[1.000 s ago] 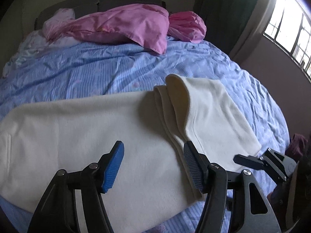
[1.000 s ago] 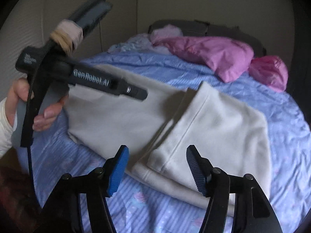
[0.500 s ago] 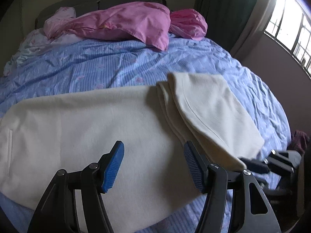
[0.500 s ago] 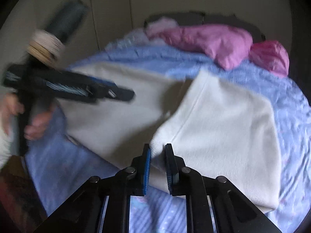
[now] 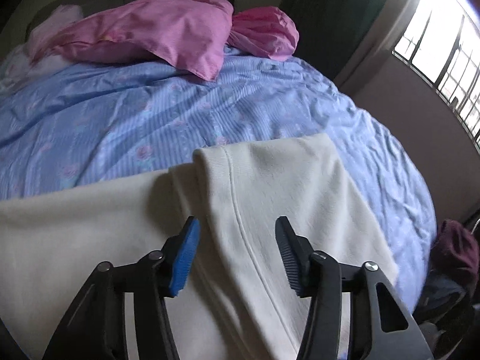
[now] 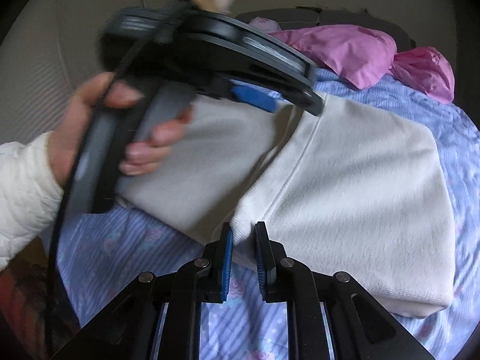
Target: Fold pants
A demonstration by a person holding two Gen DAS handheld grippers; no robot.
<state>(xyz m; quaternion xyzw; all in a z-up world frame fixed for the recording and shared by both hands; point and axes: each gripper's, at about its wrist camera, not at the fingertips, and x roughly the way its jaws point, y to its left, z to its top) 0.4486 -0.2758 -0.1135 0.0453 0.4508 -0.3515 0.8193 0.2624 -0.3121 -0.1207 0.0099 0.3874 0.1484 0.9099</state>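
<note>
Cream fleece pants (image 6: 345, 180) lie part-folded on the blue striped bedsheet (image 5: 150, 114), pink pillows (image 5: 150, 33) at 12 o'clock — right gripper (image 6: 243, 258) pinches the folded corner, left gripper (image 5: 237, 255), jaws closing, hovers over the fold gripping nothing.

Motion-blurred left tongs (image 6: 270, 99) and hand (image 6: 99, 126) — pants' (image 5: 90, 240) waist end off-frame, left.

Dim daylight from window (image 5: 444, 45), motion blur, fisheye edges
</note>
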